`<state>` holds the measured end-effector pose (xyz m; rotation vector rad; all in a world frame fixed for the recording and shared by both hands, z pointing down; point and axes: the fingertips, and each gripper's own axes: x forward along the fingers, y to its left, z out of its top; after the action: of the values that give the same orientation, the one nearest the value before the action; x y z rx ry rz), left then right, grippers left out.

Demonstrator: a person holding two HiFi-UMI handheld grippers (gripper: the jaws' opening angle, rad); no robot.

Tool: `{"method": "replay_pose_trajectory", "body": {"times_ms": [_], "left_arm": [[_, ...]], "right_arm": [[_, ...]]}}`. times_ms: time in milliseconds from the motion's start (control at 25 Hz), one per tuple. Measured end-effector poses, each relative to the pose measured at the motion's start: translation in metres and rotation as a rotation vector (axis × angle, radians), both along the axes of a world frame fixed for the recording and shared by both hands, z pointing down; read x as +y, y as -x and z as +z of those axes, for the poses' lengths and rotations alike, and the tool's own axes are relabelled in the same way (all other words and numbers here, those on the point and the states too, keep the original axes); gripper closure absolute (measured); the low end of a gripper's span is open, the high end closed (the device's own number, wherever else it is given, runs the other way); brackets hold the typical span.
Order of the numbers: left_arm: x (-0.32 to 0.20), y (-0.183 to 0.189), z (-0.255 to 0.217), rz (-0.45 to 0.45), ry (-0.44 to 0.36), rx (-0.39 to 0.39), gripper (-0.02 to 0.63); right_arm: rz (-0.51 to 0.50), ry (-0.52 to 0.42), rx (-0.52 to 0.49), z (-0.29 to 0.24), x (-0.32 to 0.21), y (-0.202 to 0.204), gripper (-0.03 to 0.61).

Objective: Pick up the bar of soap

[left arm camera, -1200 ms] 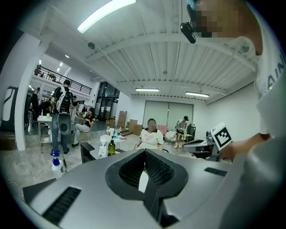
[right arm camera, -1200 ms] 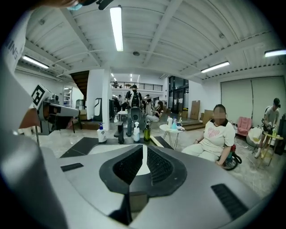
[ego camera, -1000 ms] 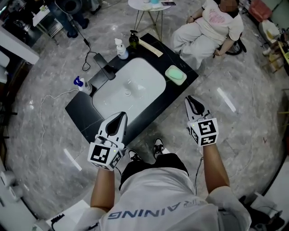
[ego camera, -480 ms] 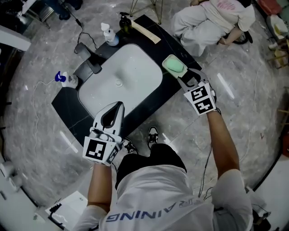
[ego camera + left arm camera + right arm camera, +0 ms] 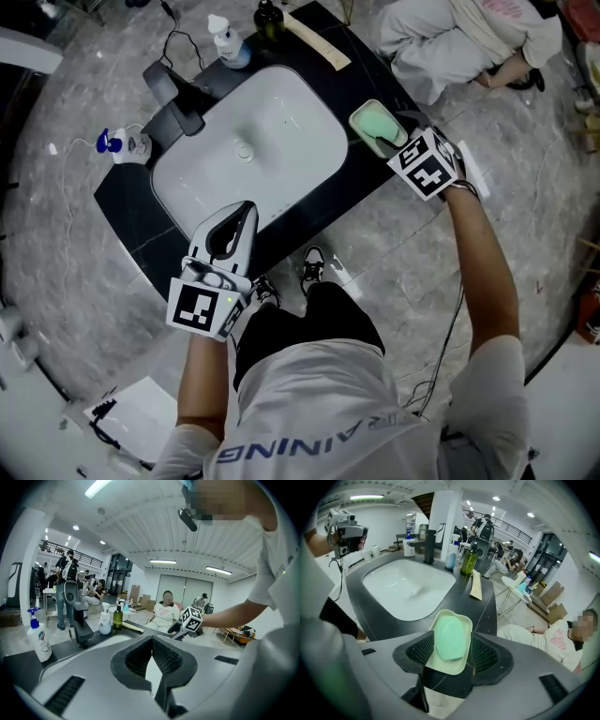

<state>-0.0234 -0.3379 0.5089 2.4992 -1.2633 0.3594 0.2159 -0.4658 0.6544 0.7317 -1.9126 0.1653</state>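
A pale green bar of soap lies in a cream soap dish on the black counter, right of the sink. In the head view the soap sits in that dish at the counter's right corner. My right gripper hangs over the dish, jaws opening, the soap between them and untouched by the pads. It shows at the dish's near side from above. My left gripper is shut and empty, held by the counter's front edge; its own view shows nothing between its jaws.
A white sink basin fills the counter's middle, with a dark faucet behind it. A white pump bottle, a dark green bottle and a wooden piece stand at the back. A blue-topped spray bottle is at the left. A person sits beyond.
My right gripper has travelled forward from near my body to the soap dish, and its jaws have gone from shut to spread. The left gripper has stayed about where it was.
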Motion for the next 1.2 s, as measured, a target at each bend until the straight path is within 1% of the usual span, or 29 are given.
{"method": "replay_pose_trajectory", "body": {"times_ms": [120,240,440,640,800,920,1200], "left_arm": [[-0.003,-0.001,0.006,-0.011,0.012,0.009,0.612],[-0.004,-0.001,0.012,-0.02,0.024,0.012,0.612],[-0.006,-0.002,0.015,-0.027,0.032,0.018,0.612],[-0.005,-0.004,0.017,-0.032,0.036,0.023,0.612],[-0.004,-0.008,0.017,-0.029,0.035,0.025,0.612],[-0.002,-0.01,0.018,-0.025,0.039,0.026,0.612],[-0.001,-0.011,0.015,-0.026,0.035,0.028,0.612]], "right_arm": [[-0.066,0.06,0.037,0.014,-0.001,0.002,0.345],[-0.096,0.117,0.05,0.024,0.0,0.003,0.344],[-0.119,0.179,0.064,0.036,-0.001,0.003,0.328],[-0.134,0.232,0.076,0.044,0.0,0.002,0.328],[-0.11,0.241,0.077,0.043,-0.001,0.003,0.328],[-0.085,0.227,0.072,0.042,-0.002,0.005,0.324],[-0.046,0.121,0.012,0.023,-0.01,0.002,0.325]]}}
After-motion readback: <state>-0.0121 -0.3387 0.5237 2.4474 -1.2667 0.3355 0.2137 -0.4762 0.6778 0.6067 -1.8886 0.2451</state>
